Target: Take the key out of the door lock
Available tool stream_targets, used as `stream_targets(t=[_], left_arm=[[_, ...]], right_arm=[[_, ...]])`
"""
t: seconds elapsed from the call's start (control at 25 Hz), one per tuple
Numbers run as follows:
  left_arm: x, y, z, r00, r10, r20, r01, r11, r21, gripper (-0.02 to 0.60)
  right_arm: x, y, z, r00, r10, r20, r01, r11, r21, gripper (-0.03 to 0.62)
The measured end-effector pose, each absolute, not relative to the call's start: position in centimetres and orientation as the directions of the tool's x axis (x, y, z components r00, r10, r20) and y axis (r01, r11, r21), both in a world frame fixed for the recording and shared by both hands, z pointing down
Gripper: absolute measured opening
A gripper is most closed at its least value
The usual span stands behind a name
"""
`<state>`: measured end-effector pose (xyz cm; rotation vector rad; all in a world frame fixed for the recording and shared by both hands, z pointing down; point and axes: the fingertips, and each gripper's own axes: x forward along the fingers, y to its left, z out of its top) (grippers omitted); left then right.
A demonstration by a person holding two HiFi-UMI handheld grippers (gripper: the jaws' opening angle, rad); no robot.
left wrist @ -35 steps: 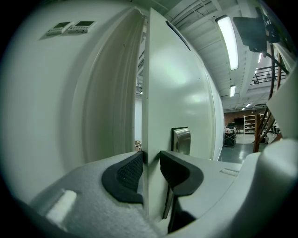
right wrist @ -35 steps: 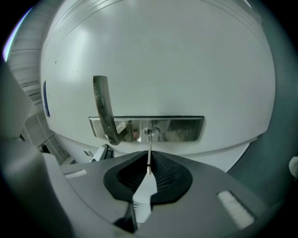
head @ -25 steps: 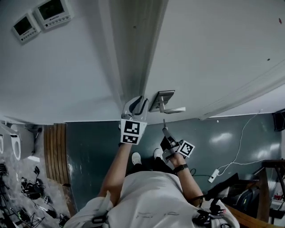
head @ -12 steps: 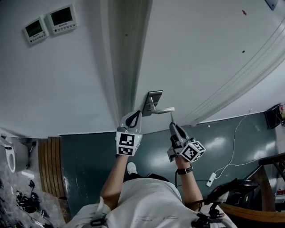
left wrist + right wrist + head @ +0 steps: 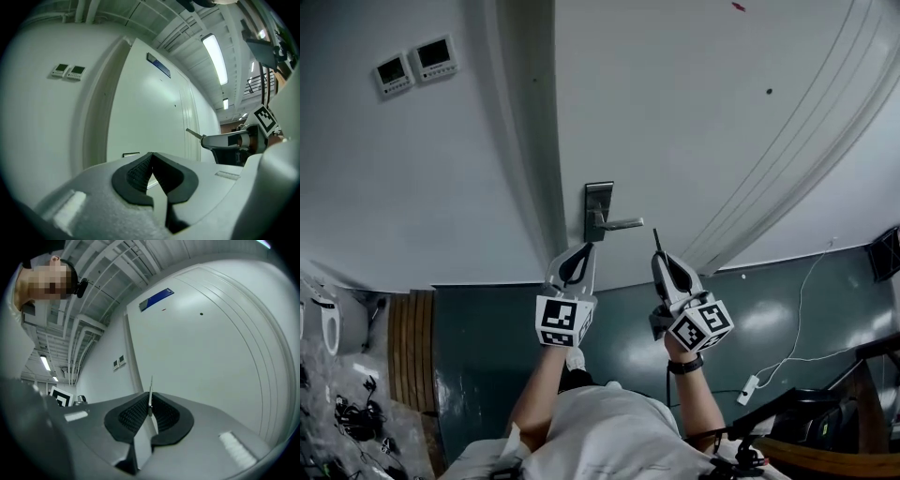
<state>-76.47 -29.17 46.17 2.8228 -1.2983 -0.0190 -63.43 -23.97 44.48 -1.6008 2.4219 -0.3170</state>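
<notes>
The door's metal lock plate [image 5: 598,211] with its lever handle [image 5: 623,223] sits on the white door [image 5: 694,141]. No key shows in the plate. My right gripper [image 5: 657,256] is below and to the right of the handle, shut on a thin key [image 5: 655,239] that sticks up from its tips. In the right gripper view the key [image 5: 150,392] stands edge-on between the pads of the right gripper [image 5: 149,399]. My left gripper [image 5: 587,246] is just below the plate, shut and empty. In the left gripper view the left gripper [image 5: 151,157] shows closed pads, with the plate [image 5: 131,154] beyond.
Two wall control panels [image 5: 417,64] hang left of the door frame [image 5: 525,141]. A blue sign [image 5: 156,298] is high on the door. On the dark floor a cable runs to a power strip [image 5: 748,386]. Clutter lies at the lower left [image 5: 356,412].
Both grippers have drawn back from the door and stand lower than the lock plate. The left gripper has left the plate and closed. The right one still holds the key.
</notes>
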Motion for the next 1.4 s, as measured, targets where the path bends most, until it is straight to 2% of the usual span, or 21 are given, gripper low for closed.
stream_targets(t=[0.2, 0.48, 0.92, 1.4], left_arm=[[-75.1, -24.2, 45.1, 0.61, -0.792, 0.003, -0.792, -0.61, 0.023, 0.002], [-76.3, -20.0, 44.7, 0.564, -0.825, 0.033, -0.825, -0.565, -0.011, 0.002], [-78.8, -19.9, 41.9, 0.577, -0.816, -0.035, -0.816, -0.576, -0.046, 0.002], [-84.0, -20.0, 42.5, 0.562, -0.826, -0.042, -0.827, -0.562, 0.004, 0.002]], right_arm=[[-62.7, -20.5, 43.1, -0.414, -0.906, -0.089, -0.877, 0.423, -0.228, 0.026], [-65.5, -17.4, 42.2, -0.49, -0.866, -0.104, -0.84, 0.5, -0.208, 0.026], [-68.6, -17.1, 40.5, -0.48, -0.868, -0.126, -0.845, 0.497, -0.199, 0.026], [-73.9, -17.2, 41.5, -0.504, -0.86, -0.078, -0.837, 0.508, -0.202, 0.026]])
